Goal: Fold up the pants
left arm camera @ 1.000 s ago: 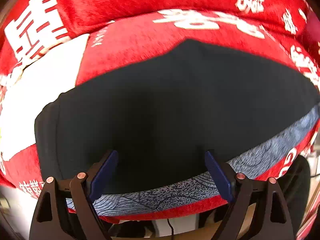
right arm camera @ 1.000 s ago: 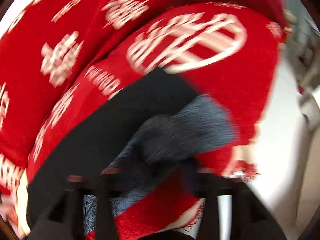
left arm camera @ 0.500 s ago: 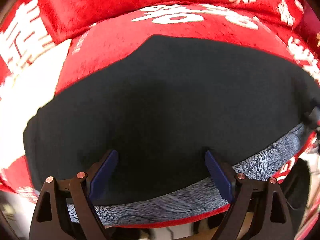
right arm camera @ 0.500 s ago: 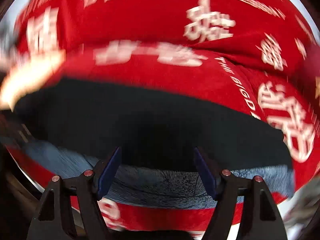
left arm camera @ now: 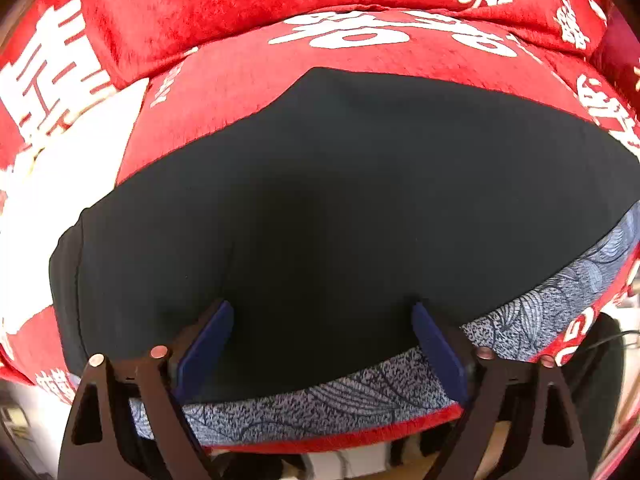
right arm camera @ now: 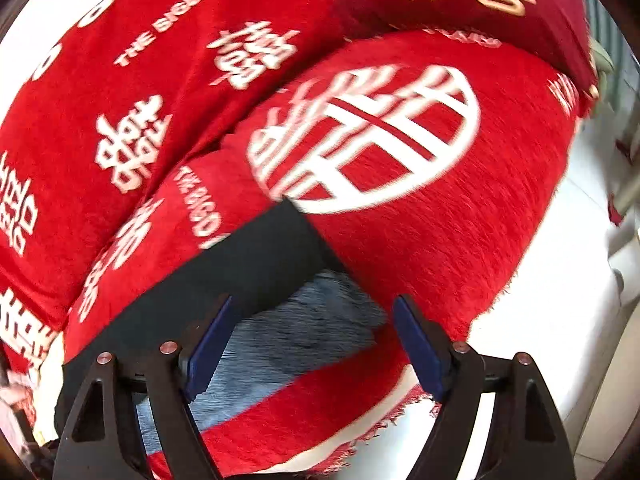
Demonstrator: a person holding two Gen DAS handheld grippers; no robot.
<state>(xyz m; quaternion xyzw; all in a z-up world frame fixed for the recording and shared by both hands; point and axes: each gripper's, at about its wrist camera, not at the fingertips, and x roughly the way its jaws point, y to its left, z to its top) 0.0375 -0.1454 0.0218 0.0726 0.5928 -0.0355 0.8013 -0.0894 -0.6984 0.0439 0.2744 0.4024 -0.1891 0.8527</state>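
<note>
nearest you in the left wrist view, your left gripper [left arm camera: 322, 348] stands with jaws apart and nothing between the pads, poised over dark pants [left arm camera: 340, 220]. the pants lie flat on a red blanket with white characters [left arm camera: 240, 0] and fill the middle of the view. a blue-grey patterned cloth [left arm camera: 360, 400] edges them from 6 to 3 o'clock. in the right wrist view, your right gripper [right arm camera: 308, 340] has its jaws opening, with no cloth pinched. it hovers above a corner of the pants [right arm camera: 260, 264] and the patterned cloth [right arm camera: 304, 336]. beyond, at 12 o'clock, the blanket [right arm camera: 400, 240] rises in soft folds. the pants look soft, thin and light, likely to slump when lifted, so pinch an edge or corner. no containers are visible.
</note>
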